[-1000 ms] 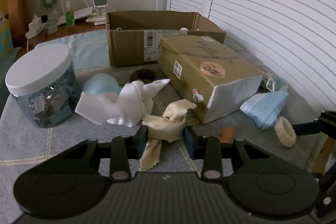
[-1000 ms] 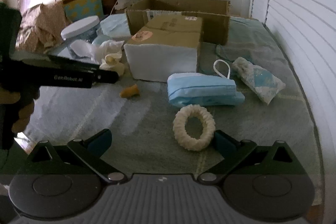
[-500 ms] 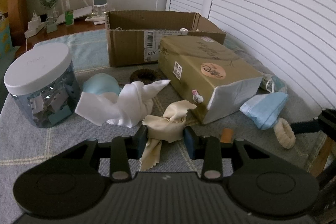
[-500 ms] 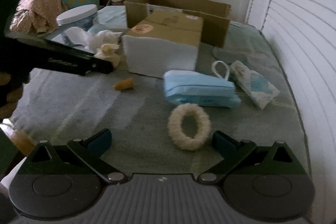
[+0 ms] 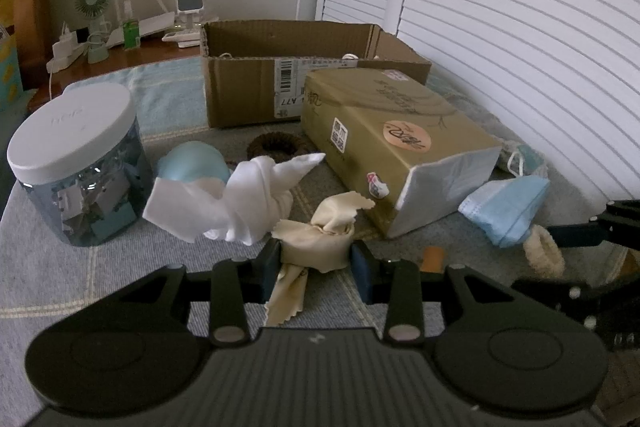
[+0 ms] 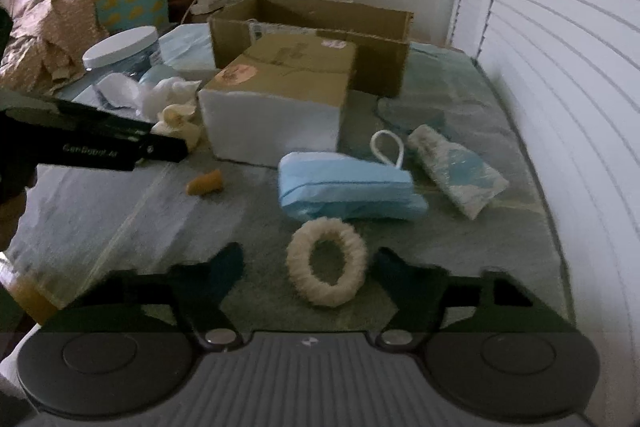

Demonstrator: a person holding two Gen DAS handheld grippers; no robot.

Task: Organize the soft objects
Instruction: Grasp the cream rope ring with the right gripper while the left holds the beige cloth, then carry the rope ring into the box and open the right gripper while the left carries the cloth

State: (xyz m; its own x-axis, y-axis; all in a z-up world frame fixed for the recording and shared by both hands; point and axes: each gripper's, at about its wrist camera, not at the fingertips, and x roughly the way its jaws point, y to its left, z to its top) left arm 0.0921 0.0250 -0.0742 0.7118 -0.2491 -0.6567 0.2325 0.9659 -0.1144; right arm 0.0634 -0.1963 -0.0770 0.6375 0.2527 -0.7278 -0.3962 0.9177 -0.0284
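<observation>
Cloth pinched left, hair tie between right jaws

Cloth, beige (image 5: 316,243), sits crumpled between our left gripper (image 5: 316,261) jaws, which pinch it from both sides; one corner hangs down below the jaws. White cloth (image 5: 236,203) lies bunched just left of it, touching a pale blue round thing (image 5: 192,163). Jar with white lid (image 5: 76,163) stands further left. Big tan packet (image 5: 384,147) lies right of the beige cloth, in front of the open cardboard box (image 5: 288,71). Dark hair tie (image 5: 276,149) lies between box and white cloth.

Our right gripper (image 6: 308,267) has the cream hair tie (image 6: 326,263) flat on the bedspread (image 6: 120,211) between its jaws; jaws are closing, pads not touching it yet, gaps both sides. Blue face mask (image 6: 344,187) lies just behind the hair tie, patterned pouch (image 6: 456,171) to its right. Small orange piece (image 6: 206,183) lies alone left of the mask. Left gripper shows at the left edge of the right view.
</observation>
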